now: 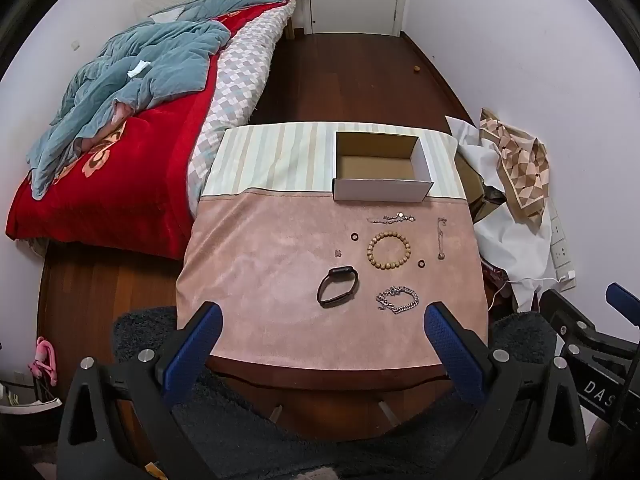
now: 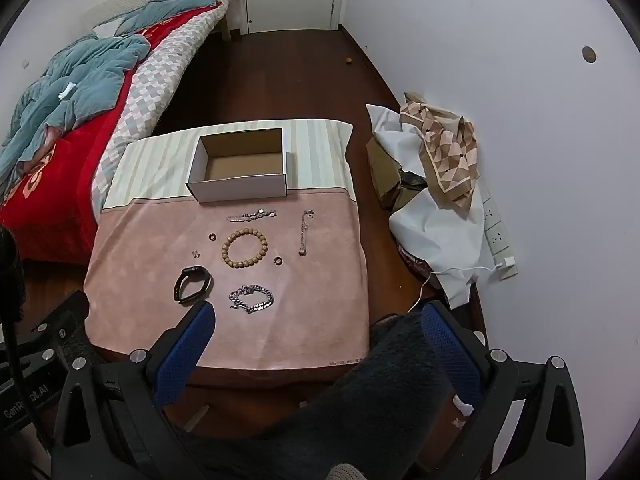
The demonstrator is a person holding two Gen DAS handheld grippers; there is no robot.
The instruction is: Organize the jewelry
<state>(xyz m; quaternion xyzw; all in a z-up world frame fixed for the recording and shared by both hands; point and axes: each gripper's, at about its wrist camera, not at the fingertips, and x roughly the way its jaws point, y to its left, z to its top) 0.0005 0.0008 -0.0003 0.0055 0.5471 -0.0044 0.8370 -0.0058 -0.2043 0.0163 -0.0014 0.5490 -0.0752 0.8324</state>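
- Nearest the cameras, the left gripper [image 1: 322, 314] and the right gripper [image 2: 316, 312] both hang above the near edge of the table, each with its blue-padded jaws spread wide and nothing between them.
- On the pink tablecloth [image 1: 256, 280] just beyond lie a black smartwatch [image 1: 337, 285] and, beside it to the right, a silver chain-link bracelet [image 1: 398, 299].
- Farther in, a wooden bead bracelet [image 1: 389, 249] sits between two small dark rings [image 1: 354, 237] [image 1: 420, 264]; a tiny earring [image 1: 338, 253] lies to the left.
- Beyond these, a thin silver chain [image 1: 394, 218] lies crosswise and another slim chain [image 1: 441, 238] lies lengthwise at right.
- At the far end, on the striped part of the cloth, stands an open cardboard box [image 1: 382, 191], empty.
- Behind the table, a bed [image 1: 132, 168] with a red blanket runs along the left wall.
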